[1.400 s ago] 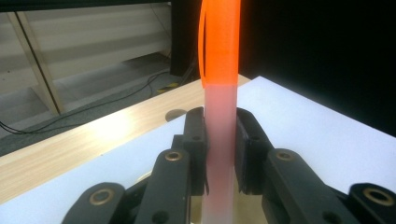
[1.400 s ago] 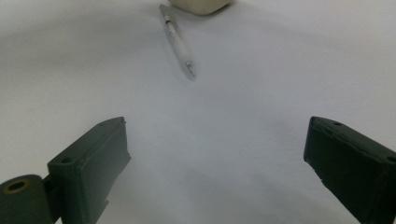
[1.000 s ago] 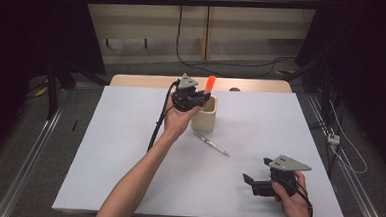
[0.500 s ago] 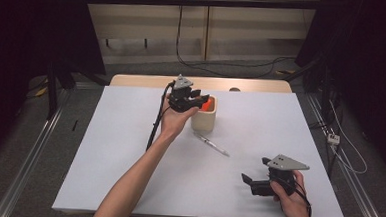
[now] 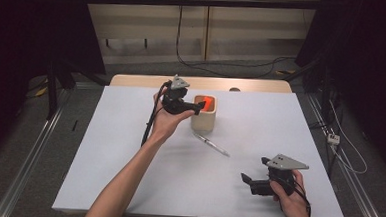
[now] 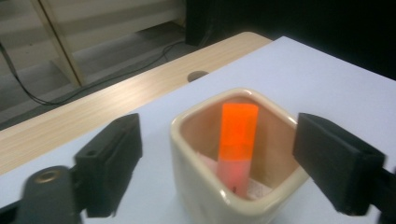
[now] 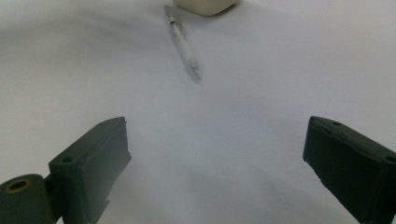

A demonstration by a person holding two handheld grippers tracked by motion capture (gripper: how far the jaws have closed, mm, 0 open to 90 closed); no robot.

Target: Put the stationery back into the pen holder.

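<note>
From the high view, the left gripper was held at the far side of the white table, its tips just at the rim of a cream square cup. An orange highlighter stood inside that cup, leaning a little. The jaws had just been opening, and in this view they stood apart with nothing clamped between them. A clear pen lay flat on the table just in front of the cup, slanting toward the right near corner. The right gripper rested low over the near right part of the table, well apart from the cup and the pen, with the grey three-cornered plate on top and the person's hand around it.

In the left gripper view, the two black jaws stood wide on either side of the cup, neither pad pressing on it. The highlighter stood upright in the middle of the cup, its bright orange cap above a paler pink barrel, free of both jaws. Something pale lay in the bottom of the cup, too unclear to name. The bare wooden edge of the table ran behind it.

In the right gripper view, the jaws were spread wide over bare white table, holding nothing. The pen lay ahead of them, its tip pointing toward the gripper, and the base of the cup showed at the top edge, just beyond the pen's far end.
</note>
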